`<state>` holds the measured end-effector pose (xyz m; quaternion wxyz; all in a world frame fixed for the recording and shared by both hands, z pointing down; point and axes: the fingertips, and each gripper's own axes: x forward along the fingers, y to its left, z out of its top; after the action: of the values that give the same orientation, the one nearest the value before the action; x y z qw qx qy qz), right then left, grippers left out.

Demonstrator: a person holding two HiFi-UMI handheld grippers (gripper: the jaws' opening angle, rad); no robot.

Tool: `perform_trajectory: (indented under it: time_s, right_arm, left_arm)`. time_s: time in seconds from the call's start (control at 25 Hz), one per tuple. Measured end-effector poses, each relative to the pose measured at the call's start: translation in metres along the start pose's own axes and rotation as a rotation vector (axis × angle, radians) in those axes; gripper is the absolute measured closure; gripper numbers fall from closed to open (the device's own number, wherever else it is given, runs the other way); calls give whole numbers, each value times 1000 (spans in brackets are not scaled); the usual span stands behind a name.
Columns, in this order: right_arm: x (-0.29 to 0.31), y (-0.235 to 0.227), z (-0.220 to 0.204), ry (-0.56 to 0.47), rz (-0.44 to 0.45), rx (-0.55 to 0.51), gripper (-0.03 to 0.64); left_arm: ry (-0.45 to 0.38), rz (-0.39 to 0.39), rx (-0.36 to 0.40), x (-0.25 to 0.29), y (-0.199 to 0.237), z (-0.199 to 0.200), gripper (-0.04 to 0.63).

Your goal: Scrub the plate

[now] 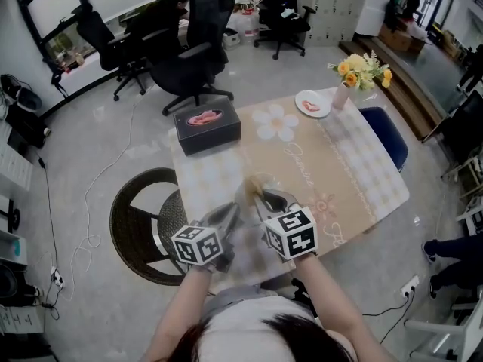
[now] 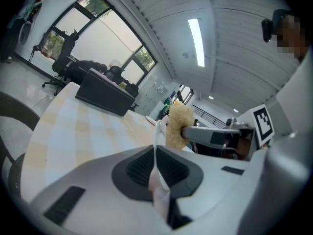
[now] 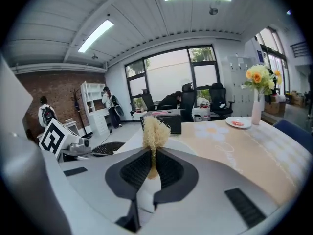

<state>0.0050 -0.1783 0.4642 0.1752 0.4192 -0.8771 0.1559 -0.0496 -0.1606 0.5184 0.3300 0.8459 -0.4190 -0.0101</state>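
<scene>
The left gripper (image 1: 229, 213) is clamped on the plate (image 2: 156, 146), a thin clear one that its own view shows edge-on, standing upright between the closed jaws with the rim rising above them. The right gripper (image 1: 266, 198) is closed on the scrubber (image 3: 154, 131), a pale, fibrous tuft that pokes out past the jaw tips. Both are held in the air over the near edge of the table (image 1: 355, 179), close in front of the person.

What the next move turns on is this. The scrubber lies to the right of the plate and level with its upper rim, touching it or just beside it; I cannot tell which. The plate's flat face is turned toward the right gripper, so the stroke should run across that face, along the plane of the plate, not into its edge. I judge that the right gripper does the rubbing while the left only holds the plate steady. The clear rim is hard to see in the head view, so contact is better judged from the left gripper view.

By count there are two plates: the clear one in the grip and a white plate (image 1: 312, 102) at the far side of the table, well apart, with something pink on it. There is one scrubber. Also on the table are one vase (image 1: 342, 95) of flowers, just beside the white plate, and one black box (image 1: 207, 127) at the far left
</scene>
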Motion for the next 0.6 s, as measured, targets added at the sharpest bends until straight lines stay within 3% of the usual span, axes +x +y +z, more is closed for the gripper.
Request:
perform_trajectory:
  time_s: [0.36,0.6]
  right_arm:
    - [24,22,-1,50,56,-199,586]
    - [26,17,-4,49,62,-253,586]
  left_arm:
    - [1,-1,0,0,0,1,575]
    - [2,0,-5,0,0,1,575]
